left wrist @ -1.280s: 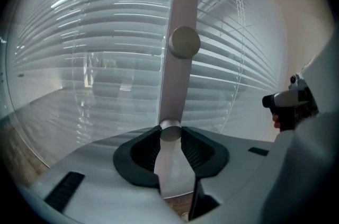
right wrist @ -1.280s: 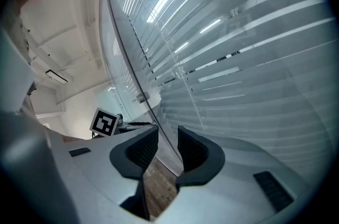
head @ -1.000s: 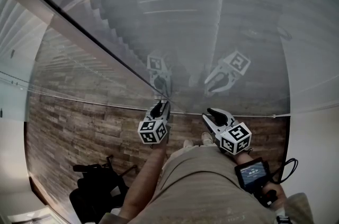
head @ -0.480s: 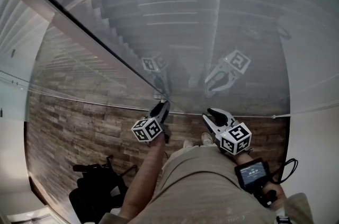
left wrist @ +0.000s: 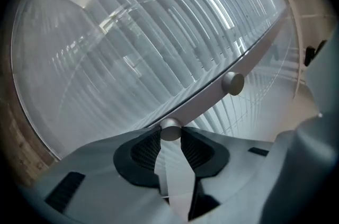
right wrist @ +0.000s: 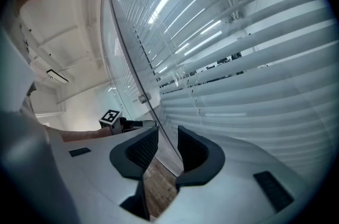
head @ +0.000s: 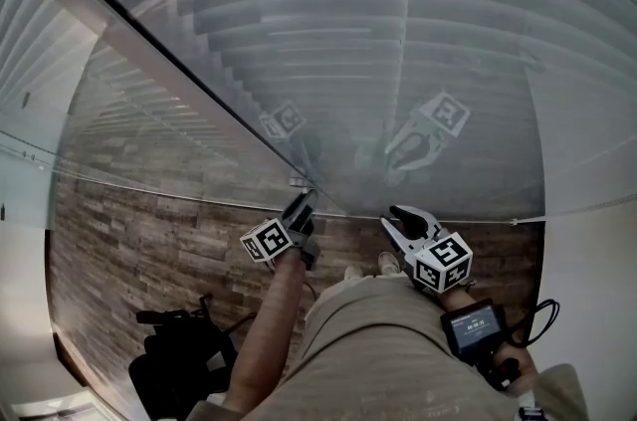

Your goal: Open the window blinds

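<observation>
– Left gripper (head: 302, 203): what's it on?
– Its jaws pinch the small round knob (left wrist: 170, 130) dead ahead at their tips, on the slanted frame bar (left wrist: 207, 98). The knob's axis seems to run along the gripper's own, so I'd judge the turn to be a wrist roll. Right gripper (right wrist: 167, 148) hangs empty, jaws apart, farther from the knob.
– And the blinds (head: 418, 81)?
– Beyond the knob, behind glass (head: 199, 91): pale slats, partly tilted, thin gaps showing.

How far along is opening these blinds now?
Roughly midway. Done: the left gripper is clamped on the round knob on the frame. In hand: the slats show narrow gaps, partly tilted. Left: turning them fully open; the right gripper is open and empty.
</observation>
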Demonstrator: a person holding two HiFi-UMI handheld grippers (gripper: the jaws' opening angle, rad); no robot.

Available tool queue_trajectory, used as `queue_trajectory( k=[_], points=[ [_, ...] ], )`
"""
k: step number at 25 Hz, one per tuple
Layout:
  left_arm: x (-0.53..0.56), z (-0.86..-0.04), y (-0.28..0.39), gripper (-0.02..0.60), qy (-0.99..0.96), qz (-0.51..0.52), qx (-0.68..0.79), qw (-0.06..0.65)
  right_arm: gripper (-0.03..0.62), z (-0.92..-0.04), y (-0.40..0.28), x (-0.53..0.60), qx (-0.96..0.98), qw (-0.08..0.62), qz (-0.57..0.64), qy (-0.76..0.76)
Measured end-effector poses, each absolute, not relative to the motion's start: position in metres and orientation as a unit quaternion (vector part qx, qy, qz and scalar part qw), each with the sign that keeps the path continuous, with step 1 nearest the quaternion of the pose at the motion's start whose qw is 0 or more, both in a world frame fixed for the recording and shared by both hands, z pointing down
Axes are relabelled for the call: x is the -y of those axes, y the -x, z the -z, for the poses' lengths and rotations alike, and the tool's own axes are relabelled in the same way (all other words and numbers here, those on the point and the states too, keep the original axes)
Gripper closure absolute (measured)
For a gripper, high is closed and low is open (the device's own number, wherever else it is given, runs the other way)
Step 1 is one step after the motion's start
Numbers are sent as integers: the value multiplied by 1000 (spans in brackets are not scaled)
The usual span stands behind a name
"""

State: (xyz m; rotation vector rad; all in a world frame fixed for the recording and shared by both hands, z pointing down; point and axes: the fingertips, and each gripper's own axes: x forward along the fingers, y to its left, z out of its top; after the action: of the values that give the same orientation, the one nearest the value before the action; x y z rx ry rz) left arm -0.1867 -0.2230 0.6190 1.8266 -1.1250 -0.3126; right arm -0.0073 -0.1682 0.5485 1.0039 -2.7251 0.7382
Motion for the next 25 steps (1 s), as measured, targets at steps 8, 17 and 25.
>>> queue_trajectory(
  k=[8,17,25],
  points=[
    [223,-616,182,448,-729,185,409,517,474,-545,4,164,908,74,-244,-332],
    [227,-615,181,448,-703,257,347,565,474,-553,8,165,907,78,-244,-333],
    [218,-626,180,448,-674,303,303,602,474,-562,7,160,908,86,-245,-329]
  ],
)
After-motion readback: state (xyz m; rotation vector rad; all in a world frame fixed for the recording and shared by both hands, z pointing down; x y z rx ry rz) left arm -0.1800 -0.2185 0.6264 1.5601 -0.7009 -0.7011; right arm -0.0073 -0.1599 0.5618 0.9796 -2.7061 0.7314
